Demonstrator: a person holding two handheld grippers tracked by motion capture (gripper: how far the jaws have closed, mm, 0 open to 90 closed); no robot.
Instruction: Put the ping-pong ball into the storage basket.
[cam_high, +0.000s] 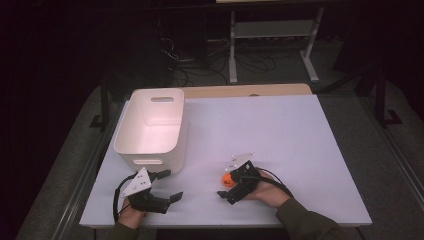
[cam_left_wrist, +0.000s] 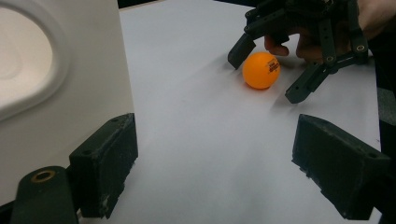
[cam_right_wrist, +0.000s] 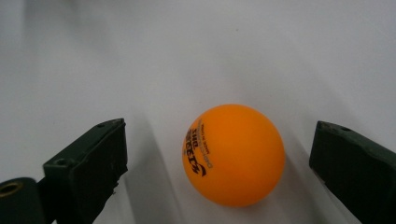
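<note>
An orange table-tennis ball with dark print lies on the white table top, near the front edge. My right gripper stands open around it, one jaw on each side, neither touching. In the right gripper view the ball sits between the jaws of that gripper, with a gap on both sides. My left gripper is open and holds nothing, left of the ball and just in front of the bin. In its own view the left gripper faces the ball and the right gripper.
A white plastic bin with handle cut-outs stands at the table's left, its inside bare; its wall is close beside my left jaw. A wooden strip runs along the table's far edge. Cables and a metal frame lie on the floor beyond.
</note>
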